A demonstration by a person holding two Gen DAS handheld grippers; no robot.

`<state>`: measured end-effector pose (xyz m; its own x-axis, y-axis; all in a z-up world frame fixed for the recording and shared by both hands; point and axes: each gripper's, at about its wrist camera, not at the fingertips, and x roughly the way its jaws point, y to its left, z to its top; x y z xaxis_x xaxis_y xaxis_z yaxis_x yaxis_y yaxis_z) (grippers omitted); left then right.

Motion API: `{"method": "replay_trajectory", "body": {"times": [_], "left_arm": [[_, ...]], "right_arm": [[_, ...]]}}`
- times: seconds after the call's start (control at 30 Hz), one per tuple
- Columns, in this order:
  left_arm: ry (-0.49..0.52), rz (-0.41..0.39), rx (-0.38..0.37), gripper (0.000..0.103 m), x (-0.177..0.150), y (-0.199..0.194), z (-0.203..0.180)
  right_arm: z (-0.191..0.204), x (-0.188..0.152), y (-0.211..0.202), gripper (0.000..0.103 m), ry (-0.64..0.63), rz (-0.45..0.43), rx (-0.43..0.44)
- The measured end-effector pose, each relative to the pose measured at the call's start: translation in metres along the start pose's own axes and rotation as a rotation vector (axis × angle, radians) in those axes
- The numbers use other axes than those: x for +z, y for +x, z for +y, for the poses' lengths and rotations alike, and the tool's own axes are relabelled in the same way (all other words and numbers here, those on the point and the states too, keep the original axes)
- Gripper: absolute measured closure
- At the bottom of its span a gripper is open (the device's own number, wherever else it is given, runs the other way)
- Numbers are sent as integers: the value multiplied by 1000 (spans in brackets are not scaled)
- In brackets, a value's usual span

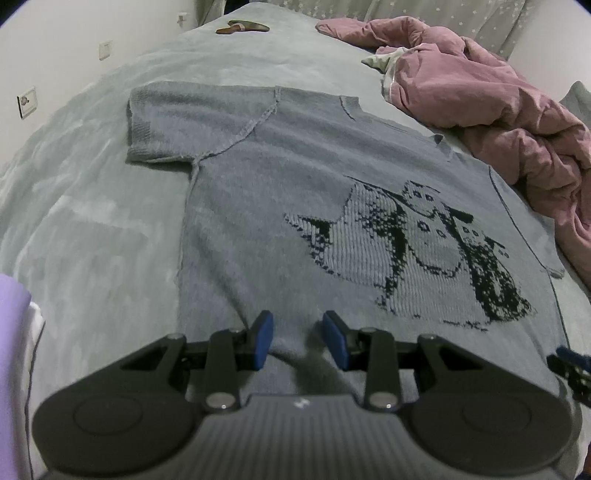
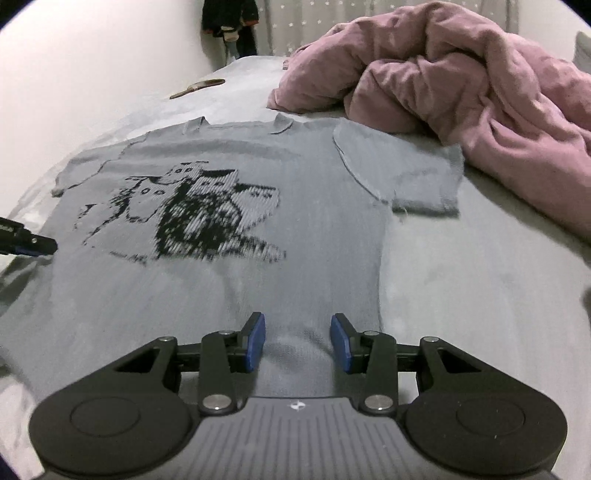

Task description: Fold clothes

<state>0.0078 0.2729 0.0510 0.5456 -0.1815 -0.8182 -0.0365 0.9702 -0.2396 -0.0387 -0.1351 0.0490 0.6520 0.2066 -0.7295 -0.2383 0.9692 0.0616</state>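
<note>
Currently the grey knit T-shirt (image 1: pixel 280 206) lies flat, unfolded, on the bed (image 1: pixel 81 229), long axis running away from both grippers, collar far. Left gripper (image 1: pixel 298 341) and right gripper (image 2: pixel 297 341) hover at its hem, jaws parted, holding nothing; neither is clearly nearer.

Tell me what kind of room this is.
Most likely a bedroom: the grey knit top lies flat on a bed with a grey cover, a rumpled pink duvet is piled beside it, and star-patterned curtains hang behind.
</note>
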Motion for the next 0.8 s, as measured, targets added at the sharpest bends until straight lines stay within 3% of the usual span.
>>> {"method": "replay_trajectory", "body": {"times": [0.3,0.63,0.8], "left_arm": [[-4,-7,-39,72,-20,-17,16],[-41,-59,-103,68,-54,-62,22],[-68,-113,-131,62,-86,-92,22]], "right_arm": [[-14,-47,-46,62,184,-8,97],[-1,-69,-76,62,163,-44,65],[7,-77,-88,51,104,-47,53]]}}
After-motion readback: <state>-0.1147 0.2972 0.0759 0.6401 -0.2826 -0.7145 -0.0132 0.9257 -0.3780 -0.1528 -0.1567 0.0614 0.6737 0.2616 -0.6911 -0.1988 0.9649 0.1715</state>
